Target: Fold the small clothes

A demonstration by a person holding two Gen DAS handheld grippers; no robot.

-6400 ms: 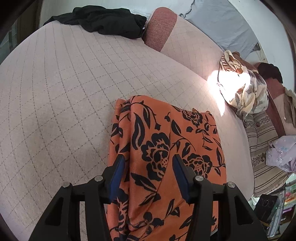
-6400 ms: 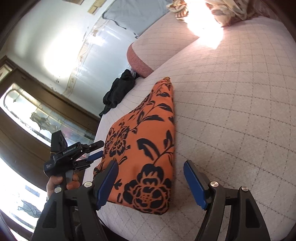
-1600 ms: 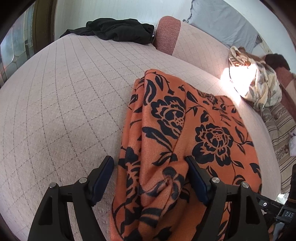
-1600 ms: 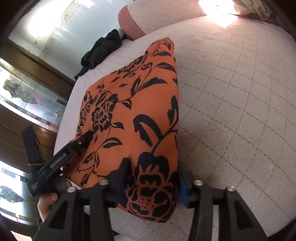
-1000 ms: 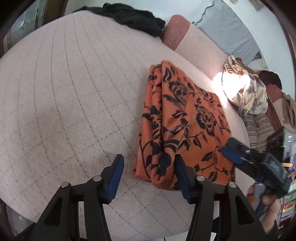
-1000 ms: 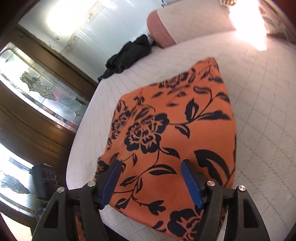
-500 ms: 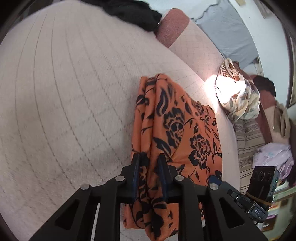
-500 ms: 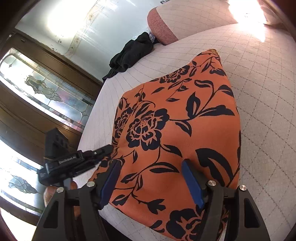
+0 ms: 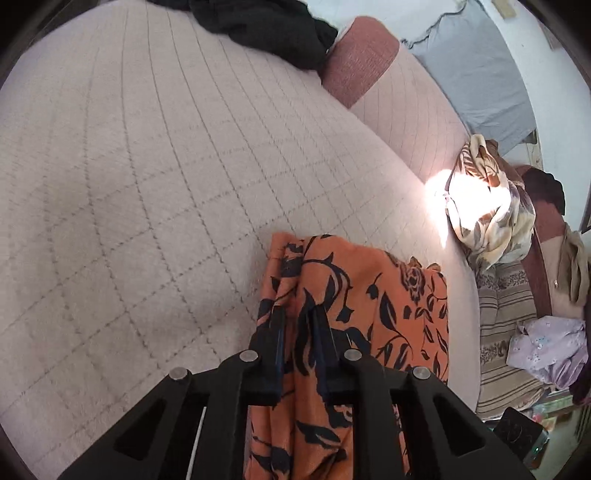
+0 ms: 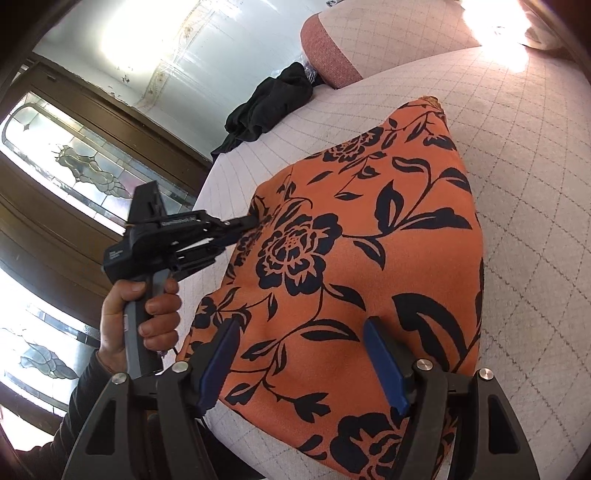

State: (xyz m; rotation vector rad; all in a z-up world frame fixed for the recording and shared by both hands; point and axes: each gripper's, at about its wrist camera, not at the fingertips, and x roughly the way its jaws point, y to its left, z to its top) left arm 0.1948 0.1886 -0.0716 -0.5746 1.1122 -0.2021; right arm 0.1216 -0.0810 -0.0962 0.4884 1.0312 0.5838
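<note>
An orange cloth with a black flower print (image 10: 369, 229) lies folded on the quilted bed (image 9: 129, 184). My left gripper (image 9: 297, 317) is closing, and its pads pinch a bunched fold at the left edge of the orange cloth (image 9: 369, 288). In the right wrist view the left gripper (image 10: 255, 221) bites that edge from the left, held by a hand (image 10: 147, 306). My right gripper (image 10: 303, 328) stands open just above the near end of the cloth, its blue pads apart with nothing pinched.
A black garment (image 9: 266, 26) lies at the far end of the bed beside a pink bolster (image 9: 358, 55). A patterned cloth heap (image 9: 487, 206) and a lilac garment (image 9: 546, 343) sit to the right. Wood-framed glass panels (image 10: 74, 166) stand left of the bed.
My left gripper has gone from open beside the cloth's left edge to pinching that edge, and has travelled along it toward the far end. My right gripper has kept still.
</note>
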